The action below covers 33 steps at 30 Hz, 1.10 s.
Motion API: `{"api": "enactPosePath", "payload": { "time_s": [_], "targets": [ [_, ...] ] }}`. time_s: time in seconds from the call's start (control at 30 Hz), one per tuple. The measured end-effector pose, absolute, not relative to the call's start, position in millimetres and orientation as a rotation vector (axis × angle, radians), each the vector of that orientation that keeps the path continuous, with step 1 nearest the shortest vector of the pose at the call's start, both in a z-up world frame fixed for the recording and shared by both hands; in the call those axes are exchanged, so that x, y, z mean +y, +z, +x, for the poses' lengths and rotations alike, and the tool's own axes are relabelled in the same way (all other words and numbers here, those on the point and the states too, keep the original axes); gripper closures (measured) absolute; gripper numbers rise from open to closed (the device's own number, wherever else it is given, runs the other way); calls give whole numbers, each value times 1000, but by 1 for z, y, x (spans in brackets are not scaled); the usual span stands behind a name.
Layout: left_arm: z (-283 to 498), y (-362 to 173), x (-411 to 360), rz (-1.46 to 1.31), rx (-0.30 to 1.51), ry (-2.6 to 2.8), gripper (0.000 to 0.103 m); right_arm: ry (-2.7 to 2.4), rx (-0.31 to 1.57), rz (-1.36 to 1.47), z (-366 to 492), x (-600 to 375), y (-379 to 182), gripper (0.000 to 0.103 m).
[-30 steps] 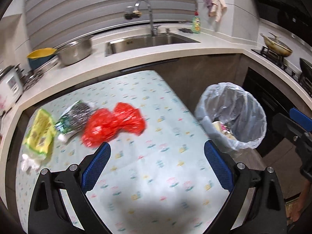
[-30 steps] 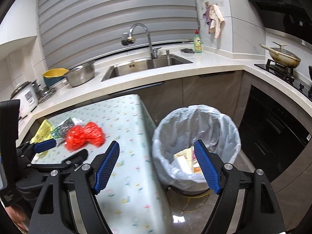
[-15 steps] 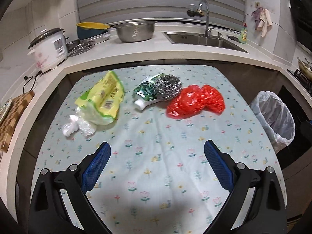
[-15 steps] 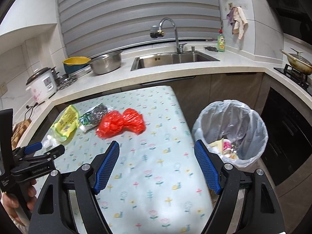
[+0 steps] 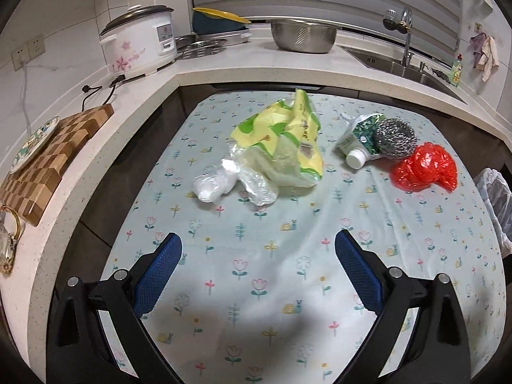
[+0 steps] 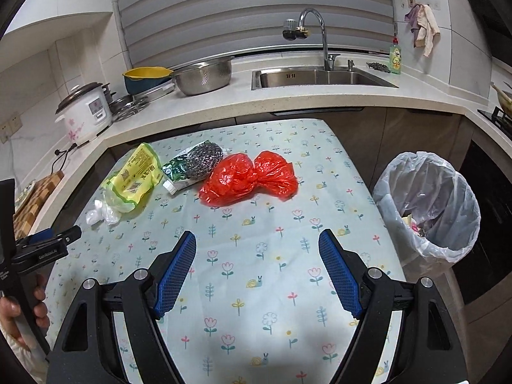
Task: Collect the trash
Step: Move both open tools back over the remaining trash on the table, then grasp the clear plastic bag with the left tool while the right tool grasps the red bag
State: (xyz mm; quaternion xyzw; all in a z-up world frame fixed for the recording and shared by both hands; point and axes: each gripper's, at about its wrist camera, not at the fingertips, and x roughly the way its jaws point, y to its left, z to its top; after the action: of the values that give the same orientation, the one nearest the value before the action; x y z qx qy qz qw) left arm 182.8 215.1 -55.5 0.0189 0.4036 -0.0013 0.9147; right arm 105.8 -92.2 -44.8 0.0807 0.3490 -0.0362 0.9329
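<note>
Kitchen corner in front of me, pale counter wrapping round a flower-print worktop (image 6: pixel 256 224) where all the trash sits along the far side. The red plastic bag (image 6: pixel 248 177) lies crumpled nearest the bin side, touching nothing I can be sure of except the cloth. Just beside it is a steel scouring ball (image 6: pixel 204 160) resting on a green pouch with a white cap (image 5: pixel 360 142). Next along, the yellow-green packet (image 5: pixel 284 137) lies crumpled, with clear plastic wrap (image 5: pixel 230 182) bunched against its near edge.

My left tool (image 5: pixel 257 275) hangs over bare cloth, jaws spread wide, nothing between the blue pads, the yellow packet and wrap straight ahead of it. My right tool (image 6: pixel 257 270) is the same: wide apart, empty, the red bag ahead and slightly left. From the right view I can see my left hand (image 6: pixel 19 310) gripping its handle at the frame's edge.

Off the worktop's right end stands the bin with a clear liner (image 6: pixel 428 204), some scraps already inside. On the counter behind: rice cooker (image 5: pixel 139 43), steel colander (image 6: pixel 203 75), sink (image 6: pixel 320 76).
</note>
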Motion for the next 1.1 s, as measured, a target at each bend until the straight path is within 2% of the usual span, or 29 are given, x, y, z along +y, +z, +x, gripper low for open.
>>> {"api": "enactPosePath", "payload": {
  "time_s": [0.37, 0.73, 0.8, 0.87, 0.9, 0.97, 1.07, 1.1],
  "targets": [
    [239, -85, 274, -55, 876, -84, 10, -50, 770, 137, 159, -57, -66, 27],
    [305, -109, 275, 4, 907, -147, 10, -78, 801, 146, 217, -57, -86, 27],
    [312, -115, 273, -4, 922, -158, 15, -86, 806, 155, 225, -60, -91, 27],
    [315, -121, 271, -23, 947, -180, 36, -92, 812, 165, 232, -63, -95, 27],
    [316, -123, 269, -35, 958, -185, 41, -95, 816, 169, 236, -65, -97, 27],
    [314, -124, 268, -52, 953, -183, 56, -102, 821, 173, 241, -67, -101, 27],
    [308, -120, 264, -67, 943, -180, 70, -110, 825, 179, 248, -71, -106, 27],
    [306, -119, 262, -72, 938, -179, 72, -112, 823, 179, 251, -72, -107, 27]
  ]
}}
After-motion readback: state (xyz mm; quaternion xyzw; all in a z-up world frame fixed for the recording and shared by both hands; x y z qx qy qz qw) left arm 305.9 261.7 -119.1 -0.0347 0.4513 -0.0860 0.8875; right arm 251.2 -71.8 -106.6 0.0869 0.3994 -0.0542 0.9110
